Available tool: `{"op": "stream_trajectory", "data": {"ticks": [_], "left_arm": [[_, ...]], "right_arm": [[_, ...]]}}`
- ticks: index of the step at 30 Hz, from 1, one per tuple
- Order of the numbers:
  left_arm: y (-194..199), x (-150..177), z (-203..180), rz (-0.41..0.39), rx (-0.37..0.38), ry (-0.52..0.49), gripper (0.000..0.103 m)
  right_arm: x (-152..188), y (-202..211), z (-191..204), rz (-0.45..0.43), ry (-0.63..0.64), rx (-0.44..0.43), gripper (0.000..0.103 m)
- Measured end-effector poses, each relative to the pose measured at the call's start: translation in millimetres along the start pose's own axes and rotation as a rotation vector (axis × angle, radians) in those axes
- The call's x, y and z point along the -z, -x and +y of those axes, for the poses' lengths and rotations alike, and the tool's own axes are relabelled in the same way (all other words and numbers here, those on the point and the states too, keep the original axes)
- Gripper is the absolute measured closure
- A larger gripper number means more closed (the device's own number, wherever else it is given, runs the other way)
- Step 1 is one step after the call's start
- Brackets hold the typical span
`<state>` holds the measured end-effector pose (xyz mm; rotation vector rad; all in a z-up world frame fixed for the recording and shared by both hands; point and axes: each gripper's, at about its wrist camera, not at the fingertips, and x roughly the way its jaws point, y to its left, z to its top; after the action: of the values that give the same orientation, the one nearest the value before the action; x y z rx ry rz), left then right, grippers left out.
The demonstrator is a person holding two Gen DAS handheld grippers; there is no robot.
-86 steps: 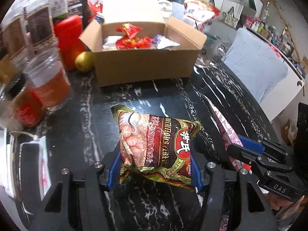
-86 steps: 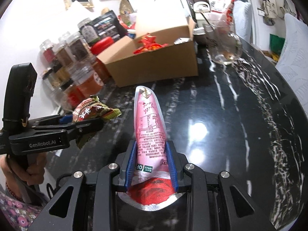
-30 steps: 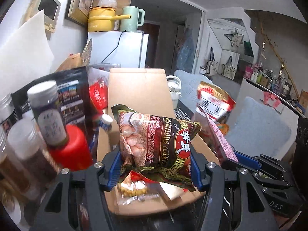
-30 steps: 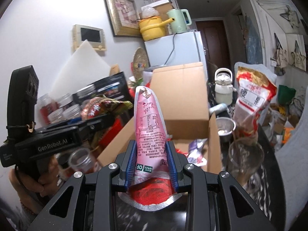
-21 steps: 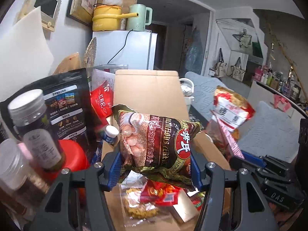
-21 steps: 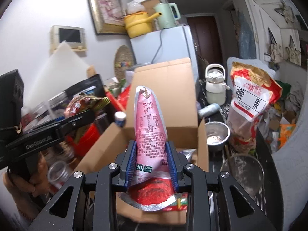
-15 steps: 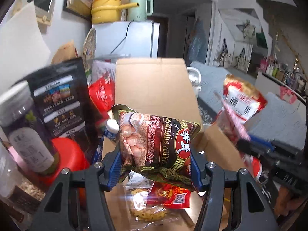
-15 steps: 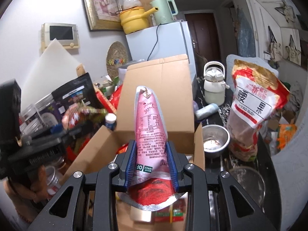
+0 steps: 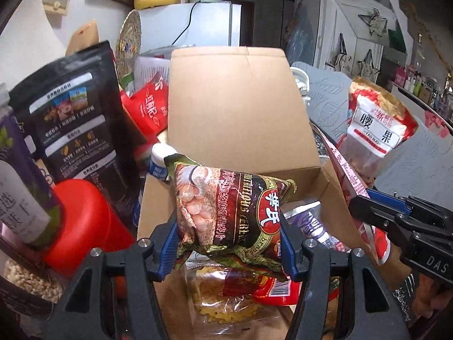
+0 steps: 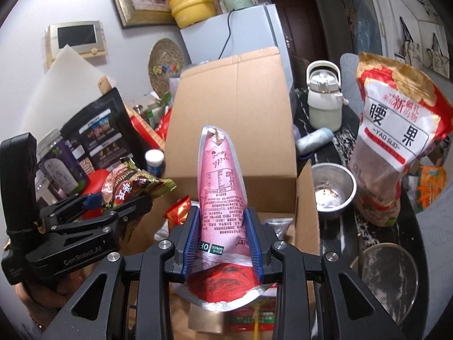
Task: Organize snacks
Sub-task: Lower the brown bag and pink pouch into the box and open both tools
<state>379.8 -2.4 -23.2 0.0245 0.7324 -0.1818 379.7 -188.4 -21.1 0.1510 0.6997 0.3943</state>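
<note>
My left gripper (image 9: 228,243) is shut on a brown peanut snack bag (image 9: 226,212) and holds it above the open cardboard box (image 9: 237,107). My right gripper (image 10: 223,240) is shut on a pink snack pouch (image 10: 222,187), also over the box (image 10: 232,119). Several snack packets (image 9: 223,303) lie in the box below. The right gripper with its pink pouch shows at the right in the left wrist view (image 9: 396,221); the left gripper with the brown bag shows at the left in the right wrist view (image 10: 124,201).
Left of the box stand a red container (image 9: 85,223), a black pouch (image 9: 73,130) and jars. Right of it are a large cashew bag (image 10: 396,133), a steel bowl (image 10: 334,189), a white kettle (image 10: 324,99) and a glass lid (image 10: 388,269). The box's rear flap stands upright.
Both grippers have moved forward from the black table to above the open box, still holding their packets. The box contents now lie directly under the jaws.
</note>
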Motion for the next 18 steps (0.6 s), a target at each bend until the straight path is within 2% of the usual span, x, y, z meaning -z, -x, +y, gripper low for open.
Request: {"op": "stream_trajectory", "data": {"ticks": [6,15,18], "left_arm": [[-17.6,4.7,-5.6,0.05,-0.037,-0.028,0.044],[-38.0,10.6,-13.2,0.123,-0.047,-0.034,0.044],[-48.8,13.0,-15.0,0.177,-0.043,-0.036,0.044]], "right_arm": [[4.9,-15.0,-0.7,0.043,0.005,0.02,0.071],[14.0,-34.1,2.4,0.109,0.028,0.033,0.069],[17.3,-40.2,4.3,0.132,0.04,0.04,0.069]]}}
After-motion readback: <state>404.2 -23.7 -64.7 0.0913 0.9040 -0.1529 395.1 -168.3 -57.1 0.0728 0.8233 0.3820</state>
